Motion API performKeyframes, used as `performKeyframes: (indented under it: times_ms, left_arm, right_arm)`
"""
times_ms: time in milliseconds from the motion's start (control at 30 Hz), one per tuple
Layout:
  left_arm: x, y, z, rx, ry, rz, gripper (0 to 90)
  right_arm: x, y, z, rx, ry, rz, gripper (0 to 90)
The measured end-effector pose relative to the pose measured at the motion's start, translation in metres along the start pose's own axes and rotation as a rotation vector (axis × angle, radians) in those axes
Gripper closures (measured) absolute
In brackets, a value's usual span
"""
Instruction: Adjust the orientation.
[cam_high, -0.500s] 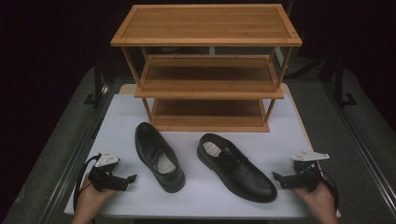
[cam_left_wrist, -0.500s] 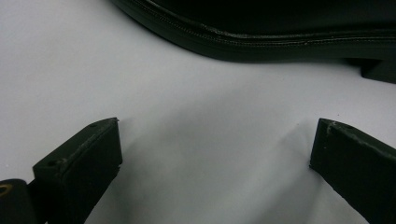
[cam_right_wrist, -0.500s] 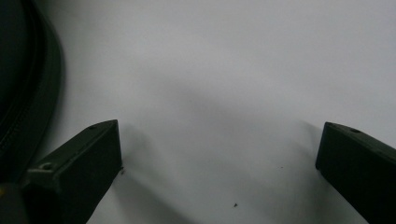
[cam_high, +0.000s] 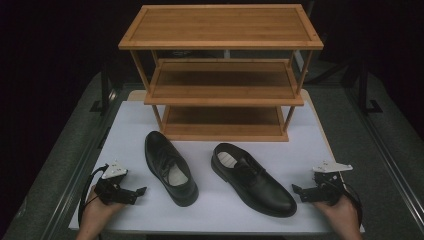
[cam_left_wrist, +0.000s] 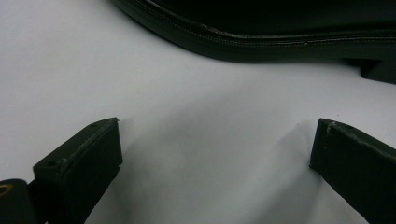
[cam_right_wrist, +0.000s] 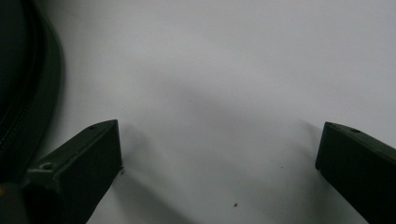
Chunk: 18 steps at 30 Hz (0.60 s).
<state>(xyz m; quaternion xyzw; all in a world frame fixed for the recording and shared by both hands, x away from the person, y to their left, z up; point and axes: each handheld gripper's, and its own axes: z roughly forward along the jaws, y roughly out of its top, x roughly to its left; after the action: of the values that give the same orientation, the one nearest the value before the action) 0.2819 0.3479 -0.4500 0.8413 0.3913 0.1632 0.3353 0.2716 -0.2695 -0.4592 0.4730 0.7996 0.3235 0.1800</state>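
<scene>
- In the high view, two black leather lace-up shoes lay on the white bench in front of a three-tier wooden rack (cam_high: 222, 75). The left shoe (cam_high: 170, 167) sat with its toe towards the near edge, its pale insole showing. The right shoe (cam_high: 252, 178) lay angled, toe pointing near and right, heel towards the rack. The left tongs (cam_high: 137, 192) rested at the near left corner, just beside the left shoe's toe but apart from it; the right tongs (cam_high: 299, 192) rested near right, close to the right shoe's toe.
- In the left gripper view, the jaws stood wide over bare bench (cam_left_wrist: 187, 140), nothing between them; the shoe's stitched sole edge (cam_left_wrist: 261, 42) ran across the far side.
- In the right gripper view, the jaws gaped wide and empty; a dark shoe edge (cam_right_wrist: 28, 93) curved along the left.
</scene>
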Motion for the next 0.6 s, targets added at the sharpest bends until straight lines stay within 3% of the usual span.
performKeyframes:
  times_ms: [100, 333, 500, 600]
  left_arm:
    - [0.000, 0.000, -0.001, -0.009, 0.009, -0.007, 3.0]
    - [0.007, -0.002, -0.009, -0.033, 0.021, -0.036, 23.2]
    - [0.013, 0.005, -0.017, -0.053, 0.011, -0.071, 54.0]
    - [0.019, 0.012, -0.022, -0.059, -0.001, -0.100, 77.9]
  right_arm:
    - [0.000, 0.000, 0.000, 0.000, 0.000, 0.000, 0.0]
    - [0.000, 0.000, 0.000, 0.000, 0.001, 0.000, 0.0]
    - [0.000, 0.000, 0.000, 0.000, 0.001, 0.000, 0.0]
    - [0.000, 0.000, 0.000, 0.000, 0.001, 0.000, 0.0]
